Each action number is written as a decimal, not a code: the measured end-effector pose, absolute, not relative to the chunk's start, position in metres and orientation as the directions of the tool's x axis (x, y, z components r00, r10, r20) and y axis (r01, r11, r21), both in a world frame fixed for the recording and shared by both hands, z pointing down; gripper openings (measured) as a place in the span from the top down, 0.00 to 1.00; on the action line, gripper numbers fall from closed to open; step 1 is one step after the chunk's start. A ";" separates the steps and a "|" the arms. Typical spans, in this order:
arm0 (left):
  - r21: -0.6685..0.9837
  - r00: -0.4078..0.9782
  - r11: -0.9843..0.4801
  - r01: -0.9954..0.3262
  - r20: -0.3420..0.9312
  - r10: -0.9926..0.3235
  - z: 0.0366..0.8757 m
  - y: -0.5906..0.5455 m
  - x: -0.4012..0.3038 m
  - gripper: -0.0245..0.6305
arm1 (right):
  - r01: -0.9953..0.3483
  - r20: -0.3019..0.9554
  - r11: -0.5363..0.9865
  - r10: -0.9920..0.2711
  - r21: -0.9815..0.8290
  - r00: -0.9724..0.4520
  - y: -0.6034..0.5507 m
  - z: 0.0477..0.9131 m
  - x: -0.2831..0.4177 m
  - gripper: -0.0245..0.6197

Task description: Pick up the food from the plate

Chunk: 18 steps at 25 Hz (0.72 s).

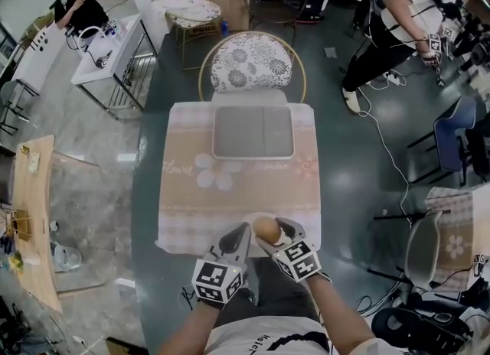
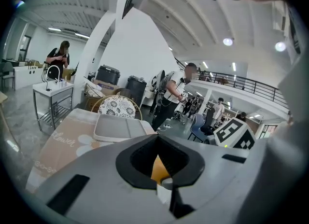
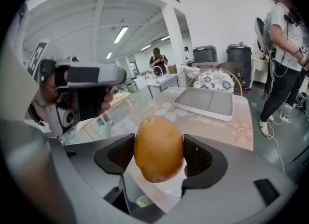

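Note:
A tan potato (image 1: pixel 266 229) hangs just above the near edge of the table, and my right gripper (image 1: pixel 271 239) is shut on it. In the right gripper view the potato (image 3: pixel 158 148) fills the gap between the two dark pads (image 3: pixel 118 154), with a bit of white plate (image 3: pixel 166 193) showing below it. My left gripper (image 1: pixel 236 242) sits right beside the potato on its left, its jaws together and nothing held. Through the hollow between its pads, the left gripper view shows a sliver of orange potato (image 2: pixel 159 168).
A grey two-part tray (image 1: pixel 253 131) lies at the far end of the pink flowered tablecloth (image 1: pixel 191 208). A round-backed chair (image 1: pixel 251 61) stands behind the table. Another chair (image 1: pixel 425 250) is at the right, with cables on the floor. People stand in the background.

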<state>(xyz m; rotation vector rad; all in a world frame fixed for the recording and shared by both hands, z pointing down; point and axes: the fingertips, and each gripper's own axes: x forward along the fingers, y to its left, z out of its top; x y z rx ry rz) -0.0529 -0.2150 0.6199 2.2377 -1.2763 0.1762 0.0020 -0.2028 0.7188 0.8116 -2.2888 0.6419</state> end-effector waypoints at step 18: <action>0.365 0.585 -0.476 -0.800 0.296 -0.755 0.520 -0.182 -0.037 0.95 | -0.716 0.496 0.659 -0.554 -0.230 -0.669 -0.184 0.576 0.013 0.49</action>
